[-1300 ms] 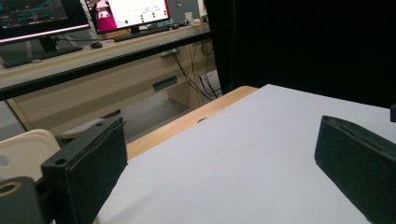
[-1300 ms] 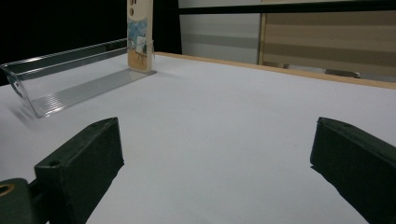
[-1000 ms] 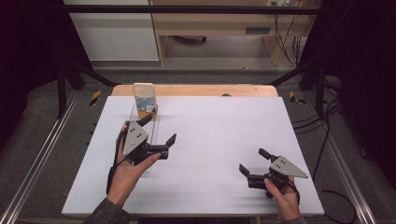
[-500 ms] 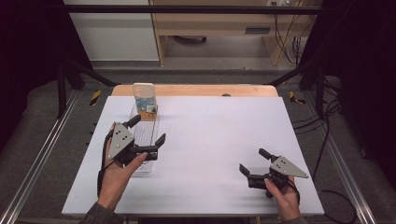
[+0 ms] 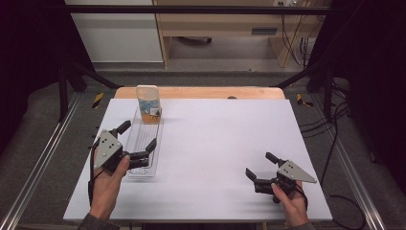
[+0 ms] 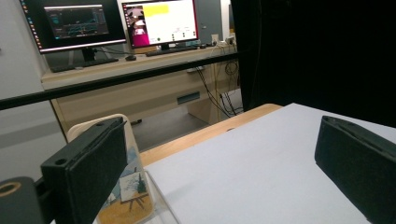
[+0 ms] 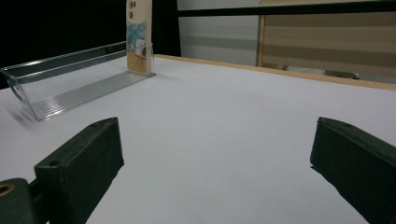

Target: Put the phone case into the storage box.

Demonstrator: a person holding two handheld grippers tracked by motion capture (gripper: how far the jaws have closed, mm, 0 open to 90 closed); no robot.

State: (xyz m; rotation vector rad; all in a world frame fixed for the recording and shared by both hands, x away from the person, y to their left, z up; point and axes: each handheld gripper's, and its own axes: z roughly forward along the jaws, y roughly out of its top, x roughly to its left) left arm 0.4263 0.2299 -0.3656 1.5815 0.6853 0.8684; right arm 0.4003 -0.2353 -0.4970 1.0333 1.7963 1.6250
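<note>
A phone case [image 5: 148, 104] with a painted picture stands upright at the far end of a clear plastic tray [image 5: 142, 143] on the white table's left side. It also appears as the phone case [image 6: 126, 182] and the phone case [image 7: 138, 37] in the gripper views, beside the clear tray [image 7: 70, 88]. My left gripper [image 5: 138, 136] is open over the tray's near half, nothing between its jaws. My right gripper [image 5: 262, 165] is open near the table's front right, with only bare table between its jaws.
The white table top [image 5: 220, 139] has a wooden strip [image 5: 206, 92] along its far edge. A black bar [image 5: 201, 9] spans above the far side. Monitors [image 6: 159, 23] on a desk stand beyond the table. Cables [image 5: 330, 129] lie on the floor at the right.
My left gripper has moved left and toward the table's front, from near the phone case to over the tray's near half. The right gripper has stayed put.
</note>
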